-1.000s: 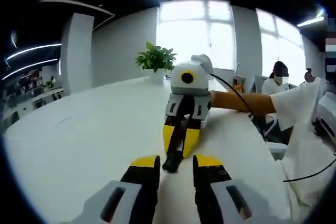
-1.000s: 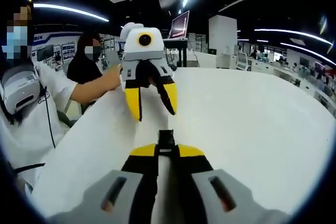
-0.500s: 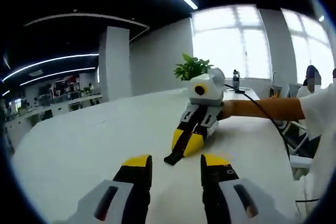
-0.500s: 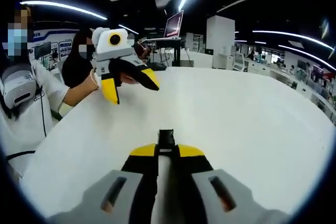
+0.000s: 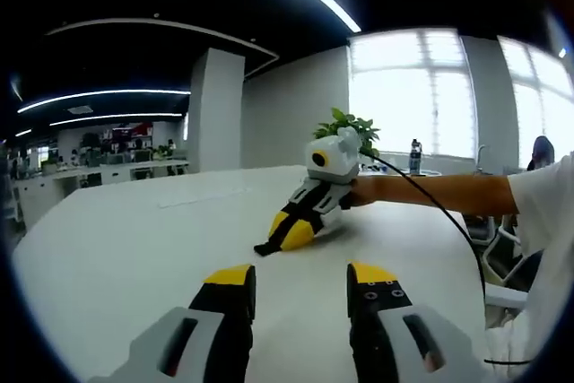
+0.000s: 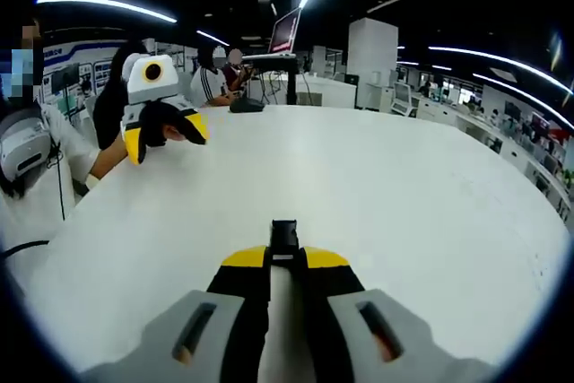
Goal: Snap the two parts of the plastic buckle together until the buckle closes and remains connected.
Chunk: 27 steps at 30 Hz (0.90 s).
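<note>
Buckle [image 6: 284, 234] sits pinched between the closed yellow jaws of the right tool [image 6: 285, 259], its black end poking out just past the tips, low over the white bench [image 6: 404, 195]. In the left gripper view the same buckle [image 5: 265, 247] touches the bench. The left tool [image 5: 300, 286] hangs with jaws spread apart, holding nothing. A potted plant [image 5: 350, 125] stands far behind.
</note>
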{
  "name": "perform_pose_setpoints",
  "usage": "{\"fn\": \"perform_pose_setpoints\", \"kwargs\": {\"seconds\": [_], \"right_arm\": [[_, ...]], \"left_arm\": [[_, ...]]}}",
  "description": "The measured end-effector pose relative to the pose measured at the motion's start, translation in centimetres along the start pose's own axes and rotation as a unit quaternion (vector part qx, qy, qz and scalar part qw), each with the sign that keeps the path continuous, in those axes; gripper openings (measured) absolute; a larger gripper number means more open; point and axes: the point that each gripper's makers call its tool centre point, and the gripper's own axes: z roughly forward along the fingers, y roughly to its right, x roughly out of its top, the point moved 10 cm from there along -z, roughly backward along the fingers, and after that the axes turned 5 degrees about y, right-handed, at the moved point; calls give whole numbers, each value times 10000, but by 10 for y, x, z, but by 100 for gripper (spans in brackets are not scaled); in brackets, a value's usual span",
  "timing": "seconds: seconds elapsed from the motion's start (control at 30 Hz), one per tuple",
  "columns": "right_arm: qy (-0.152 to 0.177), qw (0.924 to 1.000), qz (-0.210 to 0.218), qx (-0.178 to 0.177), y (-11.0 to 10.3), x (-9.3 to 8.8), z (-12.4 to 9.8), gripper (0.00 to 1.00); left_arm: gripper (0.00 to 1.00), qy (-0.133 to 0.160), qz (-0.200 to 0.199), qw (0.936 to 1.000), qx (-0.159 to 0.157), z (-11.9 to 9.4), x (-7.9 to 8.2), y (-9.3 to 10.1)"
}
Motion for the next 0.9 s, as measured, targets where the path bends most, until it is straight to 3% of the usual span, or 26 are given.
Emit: {"fn": "perform_pose_setpoints", "kwargs": {"seconds": [0.3, 0.5, 0.7, 0.9], "right_arm": [[94, 9997, 216, -57, 12, -3, 0, 11], [378, 9981, 446, -188, 10, -11, -1, 13], [384, 9978, 464, -282, 5, -14, -4, 19], [439, 9973, 462, -367, -3, -15, -10, 25]], "left_arm": [[51, 36, -132, 9998, 148, 1, -2, 1], [53, 42, -231, 9997, 119, 3, -5, 1], [60, 131, -192, 9995, 228, 4, -7, 3], [60, 42, -168, 9996, 217, 4, -9, 2]]}}
